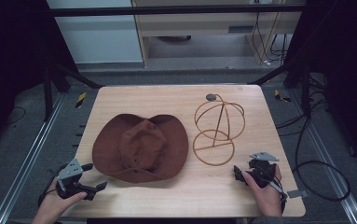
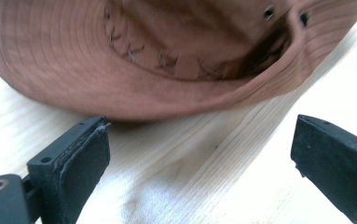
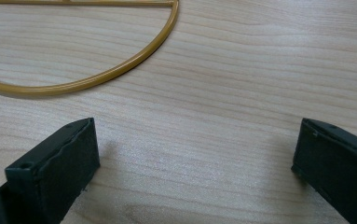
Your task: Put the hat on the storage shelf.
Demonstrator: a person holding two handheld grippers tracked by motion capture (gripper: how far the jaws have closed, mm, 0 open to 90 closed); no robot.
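Note:
A brown wide-brimmed hat point(image 1: 141, 147) lies crown up on the left half of the wooden table point(image 1: 176, 100). To its right stands a gold wire hat stand point(image 1: 218, 126) with a round base ring. My left gripper point(image 1: 94, 176) rests at the table's front left, open, its jaws pointing at the hat brim point(image 2: 134, 100) a short way ahead. My right gripper point(image 1: 243, 173) sits at the front right, open, just below the stand's base ring point(image 3: 115, 72). Nothing lies between either pair of jaws.
Bare wood lies between the hat and the front edge. A small grey tag point(image 1: 298, 193) lies at the table's front right corner. Black cables point(image 1: 323, 172) loop on the floor to the right. Metal frame rails point(image 1: 27, 158) run along both sides of the table.

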